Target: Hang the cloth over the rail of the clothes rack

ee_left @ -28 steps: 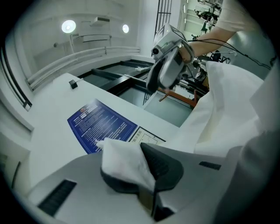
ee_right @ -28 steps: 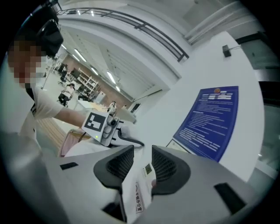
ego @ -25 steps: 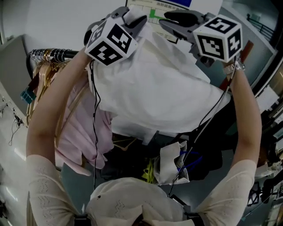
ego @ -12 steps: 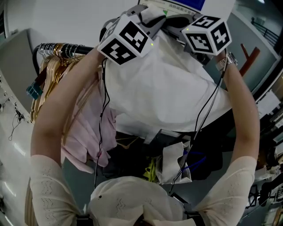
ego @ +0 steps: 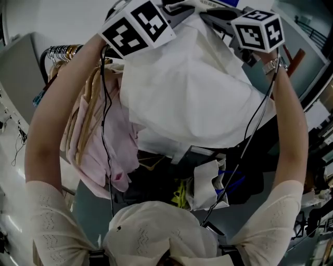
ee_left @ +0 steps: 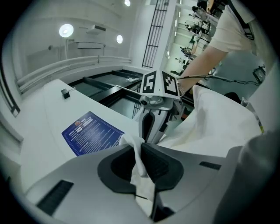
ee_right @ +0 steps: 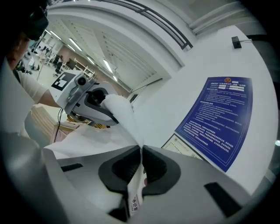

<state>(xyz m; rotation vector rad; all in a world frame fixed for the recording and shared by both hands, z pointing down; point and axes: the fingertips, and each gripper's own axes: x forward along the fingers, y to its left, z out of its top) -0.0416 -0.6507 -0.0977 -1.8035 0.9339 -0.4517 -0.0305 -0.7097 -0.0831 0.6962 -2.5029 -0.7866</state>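
Note:
I hold a white cloth (ego: 192, 88) up high between both grippers. My left gripper (ee_left: 141, 146) is shut on a bunched edge of the cloth (ee_left: 210, 127). My right gripper (ee_right: 141, 151) has just been closing, and its jaws now pinch another edge of the cloth (ee_right: 122, 113), near a small label. In the head view the left gripper (ego: 174, 6) and right gripper (ego: 216, 14) sit close together at the top, with the cloth draping down from them. The rack's rail (ego: 60, 52) shows at the upper left, to the left of the cloth.
Wooden hangers (ego: 88, 109) with a pink garment (ego: 104, 145) hang from the rail beside the cloth. Bags and dark clutter (ego: 208, 182) lie below. A white wall with a blue poster (ee_right: 223, 118) stands just ahead of the grippers.
Both grippers have risen toward the top of the head view, lifting the cloth. The right gripper's jaws, open a second ago, have closed on the cloth's edge.

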